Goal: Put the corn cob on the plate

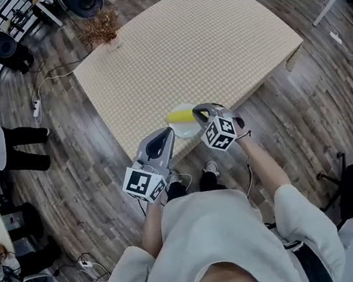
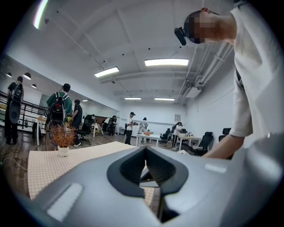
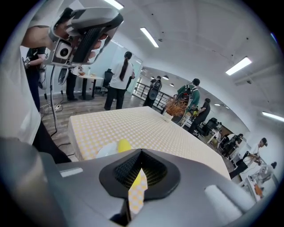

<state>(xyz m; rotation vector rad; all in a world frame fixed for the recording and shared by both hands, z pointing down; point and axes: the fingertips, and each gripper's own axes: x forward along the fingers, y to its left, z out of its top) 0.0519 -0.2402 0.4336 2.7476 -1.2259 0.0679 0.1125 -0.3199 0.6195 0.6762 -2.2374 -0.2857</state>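
The corn cob (image 1: pixel 178 116) is short, bright yellow and rounded at the ends. It lies flat on its side on the plate (image 1: pixel 186 130), crosswise to the fingers of the right gripper (image 1: pixel 197 109), with one end just beside their tips; if it touches them, I cannot tell. The plate is small, round and white. It lies flat, just ahead of these fingers, and ahead and to the right of the left gripper (image 1: pixel 161 136), apart from its fingers.

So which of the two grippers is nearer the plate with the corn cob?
The right gripper: its tips reach the plate's rim beside the corn cob, while the left gripper hangs back at the table's near edge.
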